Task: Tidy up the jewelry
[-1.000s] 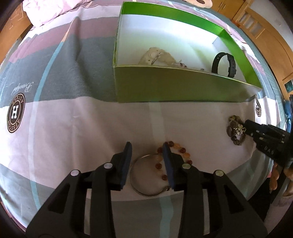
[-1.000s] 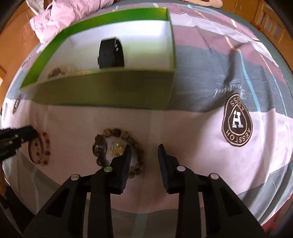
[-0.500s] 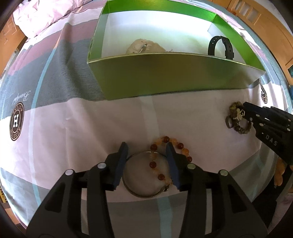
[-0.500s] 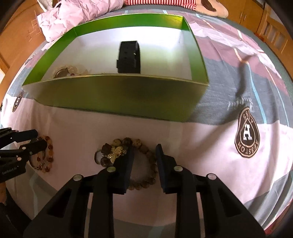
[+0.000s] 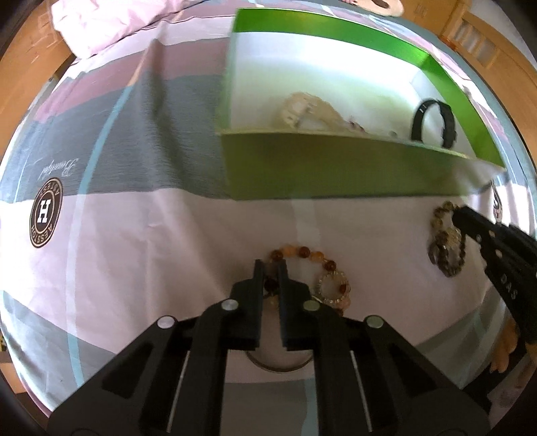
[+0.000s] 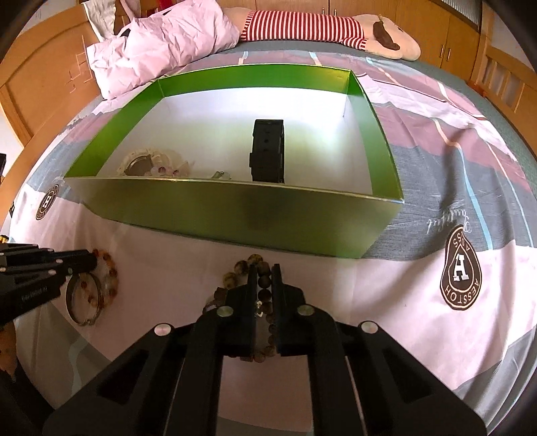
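My left gripper (image 5: 270, 266) is shut on the amber bead bracelet (image 5: 303, 252), which lies on the bedsheet beside a small sparkly ring (image 5: 334, 287) and over a thin metal bangle (image 5: 278, 367). My right gripper (image 6: 265, 270) is shut on the brown bead bracelet (image 6: 250, 260) on the sheet. Both show from the side in the other view: the right gripper (image 5: 458, 213) on the brown bracelet (image 5: 446, 248), the left gripper (image 6: 94, 260) on the amber bracelet (image 6: 109, 280) by the bangle (image 6: 82, 302). Beyond stands a green box (image 6: 235, 208).
The green box (image 5: 335, 167) holds a black watch band (image 6: 267, 151), a cream beaded piece (image 6: 147, 161) and small trinkets (image 6: 221, 174). A pink pillow (image 6: 161, 43) and striped plush toy (image 6: 302, 26) lie behind. Wooden bed frame (image 6: 503, 77) bounds the sides.
Both grippers have gone from open to shut: the left on the amber bracelet, the right on the brown bead bracelet. The amber beads have bunched up and a small ring now shows beside them.
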Motion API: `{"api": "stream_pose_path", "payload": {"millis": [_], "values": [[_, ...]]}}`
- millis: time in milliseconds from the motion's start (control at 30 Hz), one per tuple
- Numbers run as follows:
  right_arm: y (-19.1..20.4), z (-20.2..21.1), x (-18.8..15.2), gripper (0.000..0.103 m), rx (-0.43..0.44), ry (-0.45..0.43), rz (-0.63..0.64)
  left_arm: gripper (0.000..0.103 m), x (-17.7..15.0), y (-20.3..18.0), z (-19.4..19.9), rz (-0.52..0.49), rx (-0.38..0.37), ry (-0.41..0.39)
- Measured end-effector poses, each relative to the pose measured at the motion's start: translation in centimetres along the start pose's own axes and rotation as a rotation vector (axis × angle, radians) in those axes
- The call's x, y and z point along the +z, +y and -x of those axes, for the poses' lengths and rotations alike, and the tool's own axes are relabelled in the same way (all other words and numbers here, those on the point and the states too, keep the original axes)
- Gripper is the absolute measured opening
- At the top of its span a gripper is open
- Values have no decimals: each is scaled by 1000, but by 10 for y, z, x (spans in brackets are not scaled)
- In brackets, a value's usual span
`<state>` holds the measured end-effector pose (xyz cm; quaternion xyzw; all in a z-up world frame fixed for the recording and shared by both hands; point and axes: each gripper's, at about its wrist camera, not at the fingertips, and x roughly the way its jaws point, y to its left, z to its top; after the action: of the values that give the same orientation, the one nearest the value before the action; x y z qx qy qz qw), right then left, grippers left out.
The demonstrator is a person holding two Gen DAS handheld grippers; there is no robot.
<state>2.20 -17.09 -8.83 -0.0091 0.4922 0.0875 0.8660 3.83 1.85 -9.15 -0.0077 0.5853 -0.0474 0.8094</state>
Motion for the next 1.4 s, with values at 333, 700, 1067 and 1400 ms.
{"api": "stream_pose_path", "payload": {"millis": [333,700,1067,1400], "values": [[-11,10,2,8,31,-48,-7,8,6,-1,15,-8,-33,-72],[-4,6,-1,8,25,-32,15,8,0,-2,12,-17,-28,-56],[-3,5,-4,8,20,-18,26,17,-4,-13,-6,-79,-11,12],[-2,3,-5,8,15,-9,31,28,-5,-20,-9,-111,-12,20]]}}
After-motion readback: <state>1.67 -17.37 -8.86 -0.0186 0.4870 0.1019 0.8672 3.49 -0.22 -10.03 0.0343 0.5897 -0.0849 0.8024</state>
